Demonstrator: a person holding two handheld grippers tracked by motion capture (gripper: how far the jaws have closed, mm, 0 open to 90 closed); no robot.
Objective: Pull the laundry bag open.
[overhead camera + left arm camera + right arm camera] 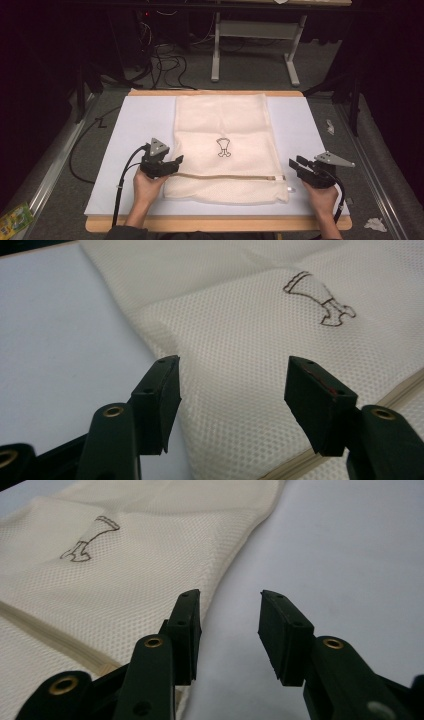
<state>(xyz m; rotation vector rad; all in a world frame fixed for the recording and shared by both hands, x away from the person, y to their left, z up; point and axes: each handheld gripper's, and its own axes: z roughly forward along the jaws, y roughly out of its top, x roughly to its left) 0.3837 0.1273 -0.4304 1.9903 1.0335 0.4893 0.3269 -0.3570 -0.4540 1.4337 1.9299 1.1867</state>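
Cream mesh laundry bag [222,145] lies flat mid-desk, zipper [227,177] along its near edge, so both ends are reachable. Left gripper [175,161] at the zipper's left end, jaws wide, nothing held. Right gripper [295,163] just off the bag's right edge, jaws part open, empty. White mat [135,125] over a wooden desk [215,223]; dark room, cables and grey floor beyond.
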